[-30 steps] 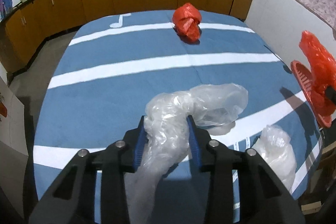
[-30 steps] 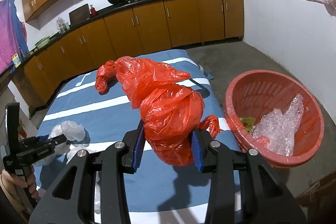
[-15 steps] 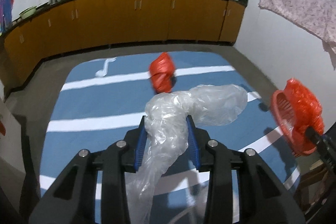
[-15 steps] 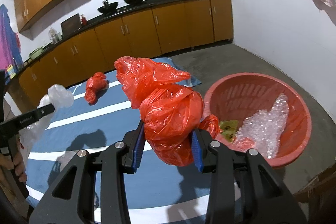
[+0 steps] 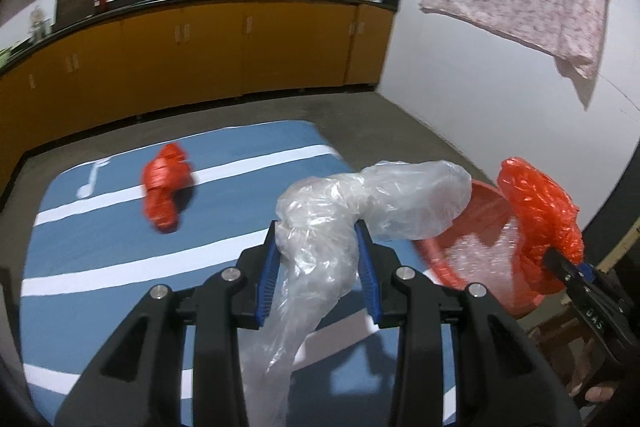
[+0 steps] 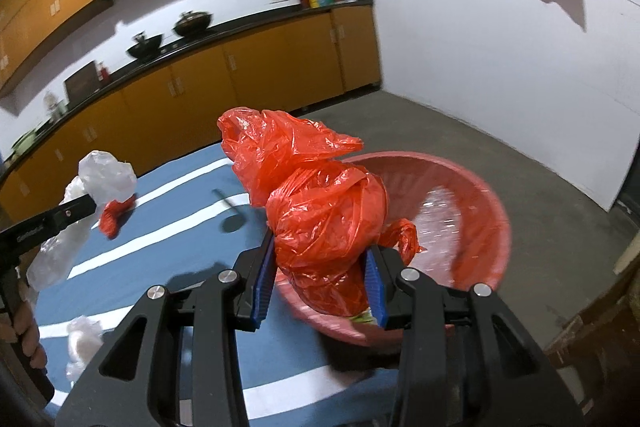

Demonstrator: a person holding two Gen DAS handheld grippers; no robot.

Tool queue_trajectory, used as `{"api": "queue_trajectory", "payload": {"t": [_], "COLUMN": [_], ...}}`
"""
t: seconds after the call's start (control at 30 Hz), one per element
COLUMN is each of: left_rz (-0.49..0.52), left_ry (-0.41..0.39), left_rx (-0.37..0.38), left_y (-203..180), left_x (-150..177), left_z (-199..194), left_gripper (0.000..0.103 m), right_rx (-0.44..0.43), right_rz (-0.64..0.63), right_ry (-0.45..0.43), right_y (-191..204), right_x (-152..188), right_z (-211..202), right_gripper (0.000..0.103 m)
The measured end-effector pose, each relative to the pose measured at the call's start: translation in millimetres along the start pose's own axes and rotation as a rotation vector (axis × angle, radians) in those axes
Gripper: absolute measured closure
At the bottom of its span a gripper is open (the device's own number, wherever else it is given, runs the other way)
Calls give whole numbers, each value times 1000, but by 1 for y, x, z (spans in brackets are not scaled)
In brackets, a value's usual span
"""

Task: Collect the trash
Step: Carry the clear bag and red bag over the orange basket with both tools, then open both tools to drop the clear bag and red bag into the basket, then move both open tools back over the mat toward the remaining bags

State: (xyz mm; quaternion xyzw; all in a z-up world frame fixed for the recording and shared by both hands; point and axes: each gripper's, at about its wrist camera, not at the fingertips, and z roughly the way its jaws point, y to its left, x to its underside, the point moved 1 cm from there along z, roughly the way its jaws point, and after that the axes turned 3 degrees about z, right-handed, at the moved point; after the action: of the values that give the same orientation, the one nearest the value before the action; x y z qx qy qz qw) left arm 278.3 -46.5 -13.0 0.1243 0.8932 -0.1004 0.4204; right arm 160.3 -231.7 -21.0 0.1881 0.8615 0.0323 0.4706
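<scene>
Both grippers have swung toward the basket (image 6: 472, 187). The right gripper (image 6: 320, 279) is clamping the red bag (image 6: 320, 219) over its rim; the left gripper (image 5: 316, 267) is gripping the clear bag (image 5: 360, 203) just beside it, above the mat (image 5: 100, 247).

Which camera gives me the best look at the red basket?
The right wrist view: the red basket shows most of its rim and inside, with clear plastic in it, though the red bag in the right gripper covers part. The left wrist view shows only a slice, behind the clear bag.
</scene>
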Motion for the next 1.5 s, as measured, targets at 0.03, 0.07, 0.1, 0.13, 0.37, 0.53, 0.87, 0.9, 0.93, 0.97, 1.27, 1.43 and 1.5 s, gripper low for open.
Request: {"api": "queue_trajectory", "payload": {"t": [0.03,0.07,0.1,0.13,0.37,0.53,0.87,0.9,0.93,0.97,1.27,1.43,1.5], "left_rz": [8,15,20,28,81,110,161,161,159,157,131,91,81], "left_ry": [-1,0,0,0,9,31,72,78,83,90,115,92,72], "left_rx": [14,28,40,53,134,185,245,247,250,253,221,173,152], "left_y": [-9,-17,-23,-31,-84,-118,-170,-173,-175,-177,-161,-132,-120], "left_x": [-3,-5,-6,-8,-12,-11,-13,-13,-13,-14,-8,-10,-12], "left_z": [4,7,10,13,34,52,94,99,102,106,118,102,91], "left_gripper": [67,67,67,67,67,67,67,67,66,66,36,25,20], "right_rx": [17,29,37,48,101,114,111,109,105,99,66,103,115], "right_rz": [9,15,20,27,62,90,156,164,169,175,208,219,209], "right_ry": [-5,-9,-12,-17,-31,-35,-65,-66,-67,-67,-52,-75,-81], "right_y": [-7,-13,-17,-23,-50,-62,-84,-86,-86,-87,-94,-100,-99], "right_x": [-2,-4,-5,-7,-15,-21,-41,-44,-45,-46,-41,-32,-29], "right_z": [0,0,0,0,5,12,22,24,25,26,30,18,12], "right_gripper": [63,63,63,63,63,63,63,63,63,63,38,21,18]}}
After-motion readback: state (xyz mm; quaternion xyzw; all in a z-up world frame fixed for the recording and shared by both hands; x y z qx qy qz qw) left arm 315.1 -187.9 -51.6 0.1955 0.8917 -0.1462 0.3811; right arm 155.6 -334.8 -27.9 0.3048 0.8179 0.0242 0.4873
